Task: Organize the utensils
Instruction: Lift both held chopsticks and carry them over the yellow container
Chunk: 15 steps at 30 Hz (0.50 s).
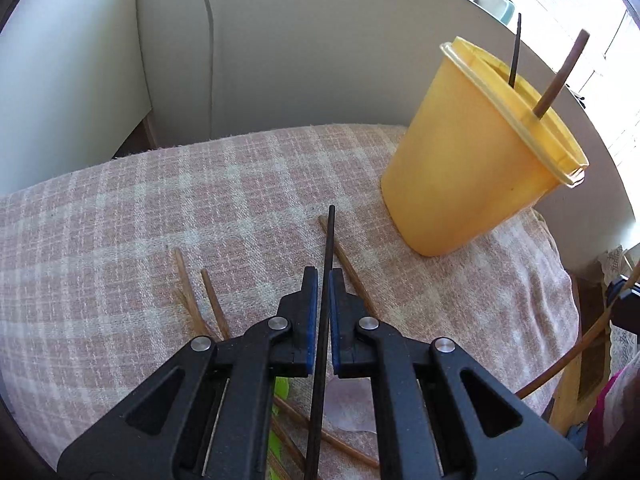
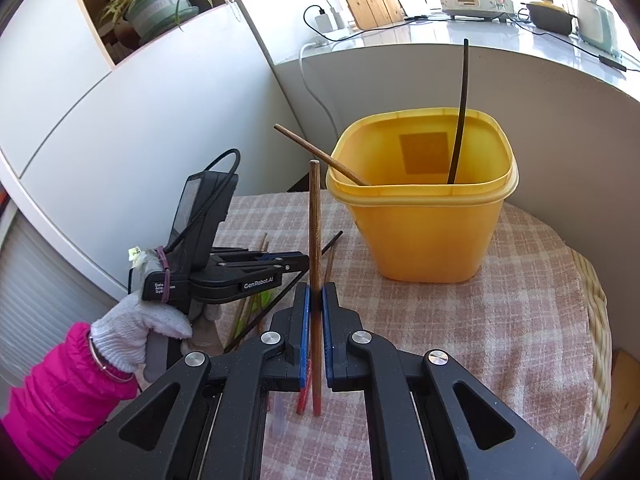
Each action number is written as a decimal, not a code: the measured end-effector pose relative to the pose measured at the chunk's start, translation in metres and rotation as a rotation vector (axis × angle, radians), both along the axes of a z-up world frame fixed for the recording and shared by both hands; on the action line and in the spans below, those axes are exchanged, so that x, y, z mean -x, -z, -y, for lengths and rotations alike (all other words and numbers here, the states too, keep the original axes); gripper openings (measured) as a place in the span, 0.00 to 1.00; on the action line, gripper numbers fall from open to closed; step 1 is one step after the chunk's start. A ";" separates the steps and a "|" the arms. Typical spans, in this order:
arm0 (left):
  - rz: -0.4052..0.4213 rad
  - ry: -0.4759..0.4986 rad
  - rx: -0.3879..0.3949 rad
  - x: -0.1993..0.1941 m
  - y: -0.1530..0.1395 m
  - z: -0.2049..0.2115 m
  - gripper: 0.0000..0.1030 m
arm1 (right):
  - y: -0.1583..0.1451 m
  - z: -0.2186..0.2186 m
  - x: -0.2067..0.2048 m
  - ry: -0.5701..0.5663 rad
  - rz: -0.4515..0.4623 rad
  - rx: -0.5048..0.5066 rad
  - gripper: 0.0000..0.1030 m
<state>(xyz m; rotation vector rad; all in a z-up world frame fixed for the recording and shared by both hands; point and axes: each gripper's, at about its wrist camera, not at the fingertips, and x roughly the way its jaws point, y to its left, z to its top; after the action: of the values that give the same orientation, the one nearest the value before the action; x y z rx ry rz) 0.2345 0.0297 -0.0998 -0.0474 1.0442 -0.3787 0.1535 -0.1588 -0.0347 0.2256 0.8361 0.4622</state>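
A round table under a pink checked cloth (image 2: 500,320) filled most of the room's corner, and everything could be placed from the yellow tub (image 2: 424,208) standing toward the back of it. The tub was upright and open-topped, with a dark chopstick (image 2: 460,120) and a brown one (image 2: 320,154) already leaning inside against its rim.

In front of the tub and to its left, a person in a white glove and pink sleeve (image 2: 60,384) held the left gripper (image 1: 323,280). Its pads were clamped on a thin black chopstick (image 1: 326,280), which ran straight out between the fingers toward the tub. Directly before the tub, the right gripper (image 2: 315,292) was clenched on a brown wooden chopstick (image 2: 315,220), held nearly upright with its tip level with the tub's rim.

Loose brown chopsticks (image 1: 344,256) lay on the cloth near the tub's foot, under the left gripper.

To my eye both sticks were ready to go in. The thing to do well would be raising each one until its lower end cleared the rim, tipping it over the opening, and letting go only once the end was well inside, so nothing knocked the two already leaning there.
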 end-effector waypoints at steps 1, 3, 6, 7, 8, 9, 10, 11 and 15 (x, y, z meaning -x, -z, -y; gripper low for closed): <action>0.006 -0.003 0.007 -0.001 -0.004 -0.005 0.03 | 0.000 0.000 0.000 0.001 0.001 0.000 0.04; -0.001 0.016 0.017 -0.003 -0.007 -0.008 0.03 | 0.000 -0.001 -0.002 0.000 -0.002 -0.001 0.04; -0.081 0.053 0.005 -0.006 0.001 0.001 0.23 | 0.001 -0.004 -0.002 0.000 -0.003 0.000 0.04; -0.092 0.074 -0.017 -0.009 0.006 0.014 0.32 | 0.001 -0.005 -0.002 -0.001 -0.003 -0.001 0.04; -0.101 0.091 -0.054 -0.010 0.011 0.020 0.32 | 0.001 -0.005 -0.001 -0.001 -0.003 -0.002 0.04; -0.110 0.101 -0.091 -0.010 0.017 0.026 0.31 | 0.001 -0.005 0.000 -0.002 -0.003 -0.002 0.04; -0.124 0.110 -0.111 -0.010 0.023 0.030 0.32 | 0.001 -0.005 0.001 -0.004 -0.002 -0.001 0.04; -0.142 0.112 -0.121 -0.012 0.029 0.033 0.31 | 0.001 -0.005 0.001 -0.004 -0.001 0.000 0.04; -0.122 0.095 -0.123 -0.018 0.029 0.032 0.03 | 0.002 -0.003 0.001 0.001 -0.004 0.004 0.04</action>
<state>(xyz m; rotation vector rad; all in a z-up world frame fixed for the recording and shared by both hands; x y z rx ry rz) 0.2525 -0.0021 -0.1287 0.0908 1.1910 -0.4010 0.1525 -0.1555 -0.0366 0.2235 0.8406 0.4592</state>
